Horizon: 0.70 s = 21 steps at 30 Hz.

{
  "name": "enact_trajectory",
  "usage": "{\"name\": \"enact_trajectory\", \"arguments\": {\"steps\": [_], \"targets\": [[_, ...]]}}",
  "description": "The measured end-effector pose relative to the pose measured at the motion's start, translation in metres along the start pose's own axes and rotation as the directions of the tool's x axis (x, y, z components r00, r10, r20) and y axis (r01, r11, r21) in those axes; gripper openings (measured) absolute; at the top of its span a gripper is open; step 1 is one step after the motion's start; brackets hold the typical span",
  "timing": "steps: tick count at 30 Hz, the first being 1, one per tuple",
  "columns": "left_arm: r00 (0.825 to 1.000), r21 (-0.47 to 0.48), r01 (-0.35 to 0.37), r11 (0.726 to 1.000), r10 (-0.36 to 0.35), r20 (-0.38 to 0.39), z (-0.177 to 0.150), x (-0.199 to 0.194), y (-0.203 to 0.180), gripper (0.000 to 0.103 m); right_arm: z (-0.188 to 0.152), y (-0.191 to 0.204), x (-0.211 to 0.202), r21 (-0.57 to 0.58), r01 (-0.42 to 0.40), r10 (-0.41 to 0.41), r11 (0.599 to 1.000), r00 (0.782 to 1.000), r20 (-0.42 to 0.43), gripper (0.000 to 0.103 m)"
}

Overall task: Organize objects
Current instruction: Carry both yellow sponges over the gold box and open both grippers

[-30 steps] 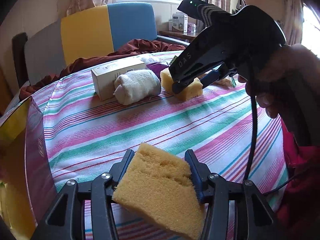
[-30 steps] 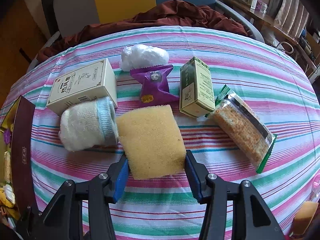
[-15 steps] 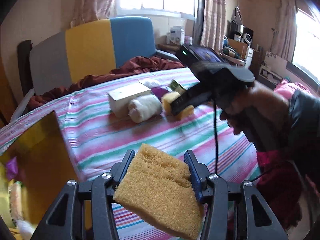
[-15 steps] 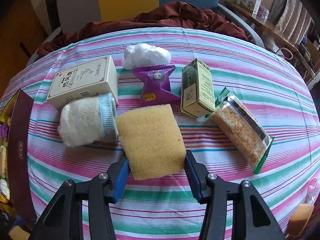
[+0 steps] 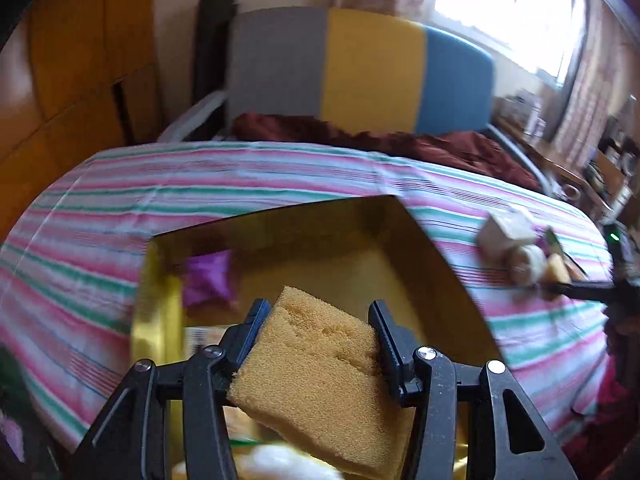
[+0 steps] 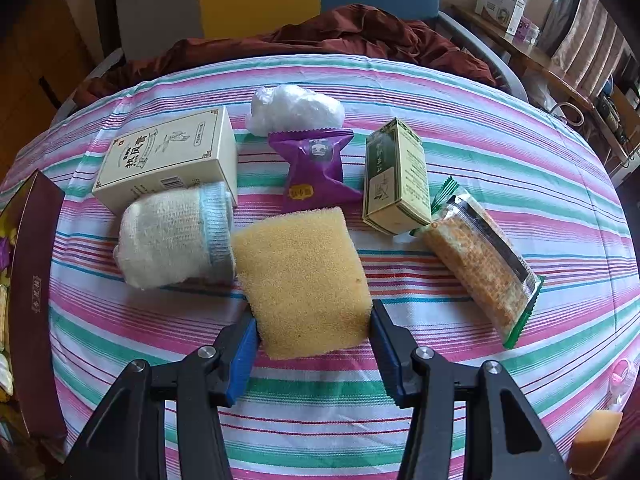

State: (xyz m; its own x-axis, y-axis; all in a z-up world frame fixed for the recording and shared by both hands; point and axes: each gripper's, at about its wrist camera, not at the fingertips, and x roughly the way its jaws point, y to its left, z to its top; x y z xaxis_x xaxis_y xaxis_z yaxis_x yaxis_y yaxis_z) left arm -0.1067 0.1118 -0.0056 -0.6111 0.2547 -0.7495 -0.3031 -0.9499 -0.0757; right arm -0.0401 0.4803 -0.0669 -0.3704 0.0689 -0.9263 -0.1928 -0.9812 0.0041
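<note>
**Two sponges, two grips**

My left gripper (image 5: 318, 332) is clenched on a yellow sponge (image 5: 320, 384), held in the air above the open gold-lined box (image 5: 400, 240), where a purple packet (image 5: 208, 280) lies. My right gripper (image 6: 312, 344) grasps a second sponge (image 6: 302, 280) resting on the striped tablecloth (image 6: 320, 400), touching the rolled sock (image 6: 172, 236), in front of the purple snack packet (image 6: 316, 168) and the cream box (image 6: 168, 156).

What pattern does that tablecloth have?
The tablecloth has pink, green, white and thin blue stripes, seen best in the right wrist view.
</note>
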Motion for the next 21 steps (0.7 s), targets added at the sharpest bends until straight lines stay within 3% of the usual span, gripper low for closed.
{"name": "enact_trajectory", "arguments": {"steps": [4, 10, 15, 18, 21], "targets": [[0.997, -0.067, -0.059, 0.996, 0.056, -0.048, 0.004, 0.019, 0.033, 0.052, 0.001, 0.0, 0.002, -0.003, 0.001, -0.001, 1.0, 1.0, 0.0, 0.052], [0.99, -0.049, -0.122, 0.991, 0.118, -0.08, 0.009, 0.042, 0.054, 0.054, 0.001, 0.0, 0.002, -0.009, 0.006, -0.006, 1.0, 1.0, 0.0, 0.052], [0.981, -0.052, -0.17, 0.984, 0.164, -0.099, 0.017, 0.059, 0.067, 0.061, 0.001, 0.0, 0.003, -0.009, 0.006, -0.006, 1.0, 1.0, 0.0, 0.052], [0.985, -0.069, -0.159, 0.985, 0.153, -0.085, 0.019, 0.055, 0.071, 0.078, 0.001, 0.0, 0.003, -0.011, 0.008, -0.008, 1.0, 1.0, 0.0, 0.052], [0.986, -0.061, -0.164, 0.985, 0.161, -0.054, 0.019, 0.044, 0.072, 0.079, 0.0, 0.0, 0.003, -0.014, 0.011, -0.011, 1.0, 1.0, 0.001, 0.053]]}}
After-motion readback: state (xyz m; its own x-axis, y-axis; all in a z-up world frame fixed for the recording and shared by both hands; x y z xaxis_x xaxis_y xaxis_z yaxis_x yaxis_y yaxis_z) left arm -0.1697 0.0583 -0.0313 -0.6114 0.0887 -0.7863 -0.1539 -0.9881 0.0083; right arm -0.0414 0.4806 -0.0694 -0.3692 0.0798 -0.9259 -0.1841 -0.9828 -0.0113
